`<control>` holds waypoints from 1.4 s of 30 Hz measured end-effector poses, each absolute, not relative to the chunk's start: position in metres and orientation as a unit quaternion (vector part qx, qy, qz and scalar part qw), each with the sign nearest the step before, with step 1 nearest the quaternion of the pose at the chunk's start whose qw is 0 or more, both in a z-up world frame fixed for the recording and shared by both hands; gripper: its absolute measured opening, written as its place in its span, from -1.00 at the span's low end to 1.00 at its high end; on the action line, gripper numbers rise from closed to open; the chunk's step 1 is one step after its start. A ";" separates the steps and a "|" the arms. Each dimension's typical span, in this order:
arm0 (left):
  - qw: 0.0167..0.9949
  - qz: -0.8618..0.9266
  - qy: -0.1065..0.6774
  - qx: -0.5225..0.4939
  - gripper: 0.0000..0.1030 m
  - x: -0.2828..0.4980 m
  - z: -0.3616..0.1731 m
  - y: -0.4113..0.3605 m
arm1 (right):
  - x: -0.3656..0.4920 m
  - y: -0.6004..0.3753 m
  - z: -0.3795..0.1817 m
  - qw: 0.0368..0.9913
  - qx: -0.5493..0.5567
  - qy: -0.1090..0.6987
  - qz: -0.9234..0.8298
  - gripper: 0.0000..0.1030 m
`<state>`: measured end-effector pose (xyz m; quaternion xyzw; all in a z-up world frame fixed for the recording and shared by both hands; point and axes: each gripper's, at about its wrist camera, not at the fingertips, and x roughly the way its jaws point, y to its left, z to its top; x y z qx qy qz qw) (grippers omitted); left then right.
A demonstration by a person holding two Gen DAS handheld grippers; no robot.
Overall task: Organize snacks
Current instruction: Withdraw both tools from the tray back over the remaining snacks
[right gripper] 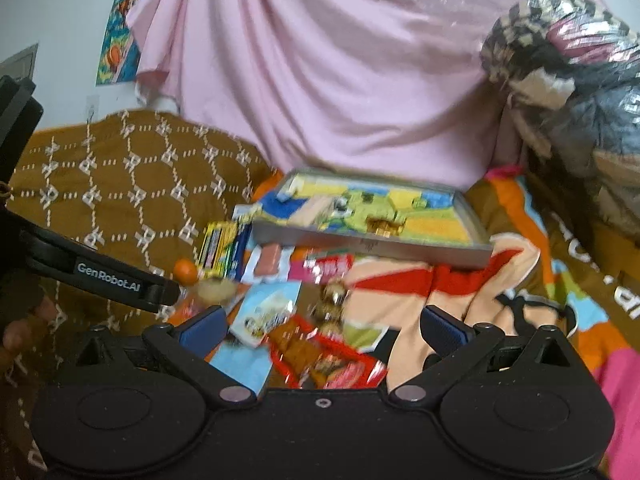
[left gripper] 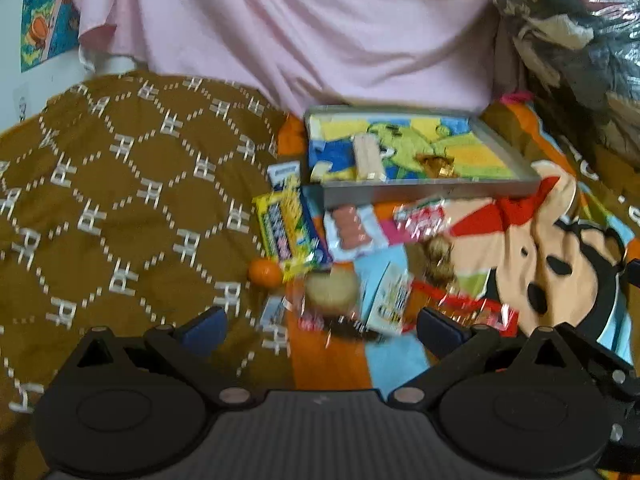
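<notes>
A grey tray [left gripper: 424, 194] [right gripper: 372, 246] lined with a colourful cloth lies at the back; it holds a pale wafer pack [left gripper: 367, 158] and a gold-wrapped sweet [left gripper: 434, 164]. In front lie loose snacks: a yellow-blue pack [left gripper: 286, 226] [right gripper: 220, 248], a small orange [left gripper: 264, 273] [right gripper: 186, 271], a sausage pack [left gripper: 350, 228], a round cookie in clear wrap [left gripper: 330, 290], a white-blue packet [left gripper: 386, 300] [right gripper: 266, 308] and a red wrapper [right gripper: 328, 360]. My left gripper [left gripper: 320, 326] hangs open over the cookie. My right gripper [right gripper: 322, 330] is open above the red wrapper.
The snacks lie on a cartoon-print blanket [left gripper: 540, 264] beside a brown patterned quilt [left gripper: 120, 200]. A pink sheet [left gripper: 320, 32] hangs behind the tray. Bagged bundles [left gripper: 572, 40] pile up at the right. The left gripper's body [right gripper: 100, 276] crosses the right wrist view's left side.
</notes>
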<state>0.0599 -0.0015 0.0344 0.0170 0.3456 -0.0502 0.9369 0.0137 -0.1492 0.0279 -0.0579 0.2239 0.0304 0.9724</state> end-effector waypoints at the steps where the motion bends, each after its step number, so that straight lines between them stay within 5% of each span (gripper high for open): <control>1: 0.935 -0.047 0.352 0.018 0.99 0.059 0.031 0.000 | 0.014 -0.150 0.024 0.971 -0.055 0.231 0.032 0.99; 42: 0.898 -0.068 0.433 0.027 0.99 0.080 -0.014 0.011 | 0.086 -0.171 -0.033 0.938 -0.051 0.333 0.079 0.99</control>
